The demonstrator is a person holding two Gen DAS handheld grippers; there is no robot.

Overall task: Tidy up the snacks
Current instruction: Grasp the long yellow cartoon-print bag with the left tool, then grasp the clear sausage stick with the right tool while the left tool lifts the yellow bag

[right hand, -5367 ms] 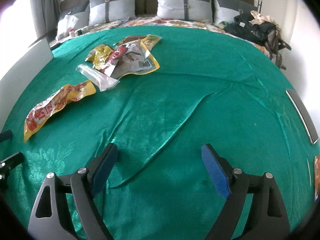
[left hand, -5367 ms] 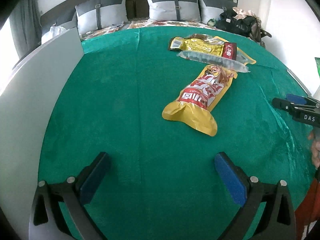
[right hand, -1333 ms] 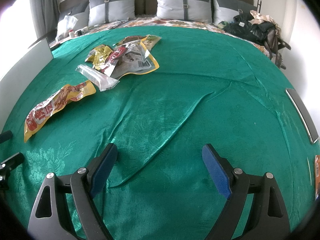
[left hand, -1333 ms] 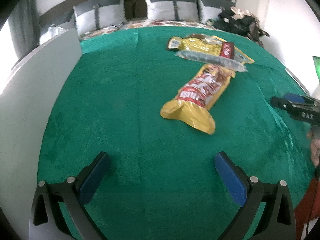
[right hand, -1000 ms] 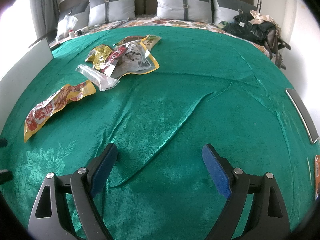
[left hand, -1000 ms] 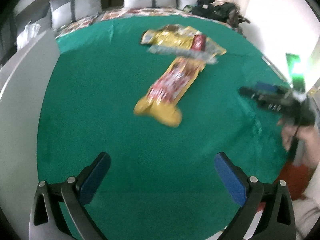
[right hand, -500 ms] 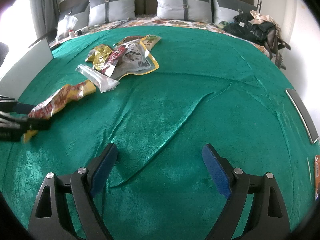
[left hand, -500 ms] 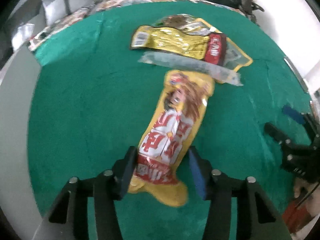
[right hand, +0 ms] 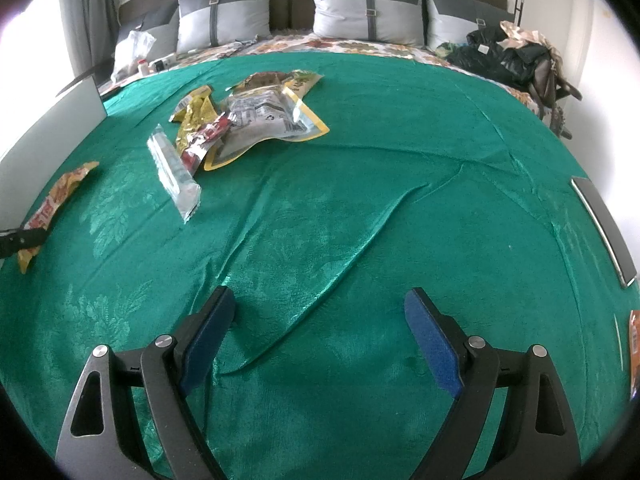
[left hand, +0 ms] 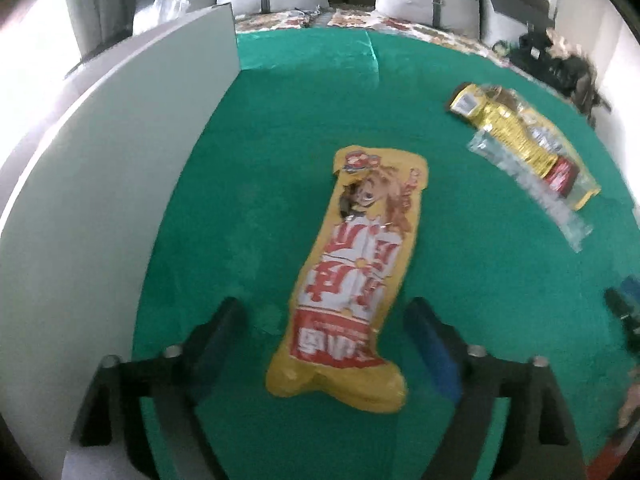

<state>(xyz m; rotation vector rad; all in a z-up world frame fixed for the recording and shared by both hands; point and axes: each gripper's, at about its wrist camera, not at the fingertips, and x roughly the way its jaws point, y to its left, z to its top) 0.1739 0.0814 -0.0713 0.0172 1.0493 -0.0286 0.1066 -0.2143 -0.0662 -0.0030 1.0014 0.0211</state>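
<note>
Both pairs of jaws stand wide and hold nothing. On my left gripper [left hand: 326, 340] they have just been opening again, with the lower end of the yellow snack bag [left hand: 356, 276] between the pads but untouched. That bag now lies straight on the green cover [left hand: 280, 120], apart from the snack pile [right hand: 244, 128]. My right gripper [right hand: 316, 340] hovers idle.
</note>
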